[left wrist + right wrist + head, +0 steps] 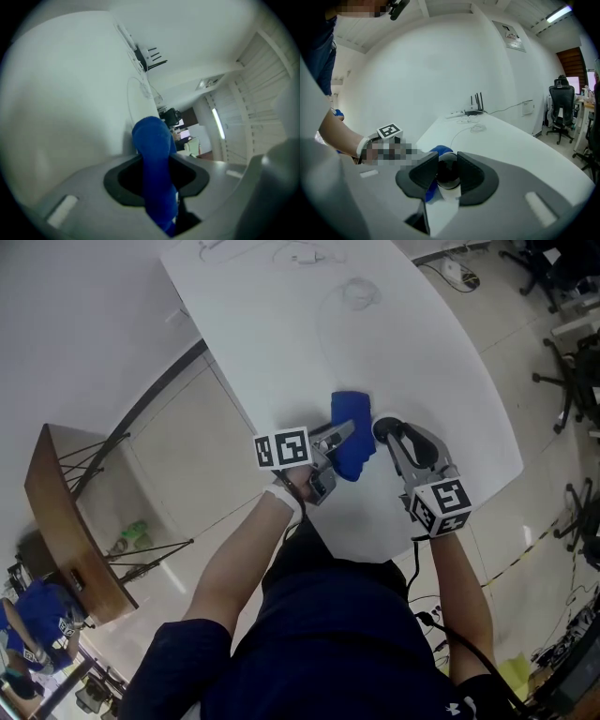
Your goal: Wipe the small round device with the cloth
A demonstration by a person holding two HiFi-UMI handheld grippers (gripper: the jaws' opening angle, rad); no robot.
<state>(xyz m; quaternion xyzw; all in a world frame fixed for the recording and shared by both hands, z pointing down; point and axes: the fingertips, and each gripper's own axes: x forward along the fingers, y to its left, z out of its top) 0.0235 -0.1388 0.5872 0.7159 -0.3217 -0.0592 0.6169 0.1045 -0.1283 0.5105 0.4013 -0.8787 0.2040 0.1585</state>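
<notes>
My left gripper [349,435] is shut on a blue cloth [352,432], which hangs folded over the white table [309,352]. In the left gripper view the cloth [153,154] fills the gap between the jaws of the left gripper [157,176] and sticks out beyond them. Just to the right, my right gripper [389,437] is shut on the small round device [385,429], dark on top. In the right gripper view the device [449,172], black above and white below, sits clamped in the right gripper [448,176]. The cloth [438,152] lies right beside it on the left, touching or nearly touching.
White cables [305,254] and a coiled cord [359,292] lie at the table's far end, near a router [477,110]. A wooden stand [70,521] is on the floor to the left. Office chairs [572,381] stand to the right. The table's near edge is just below both grippers.
</notes>
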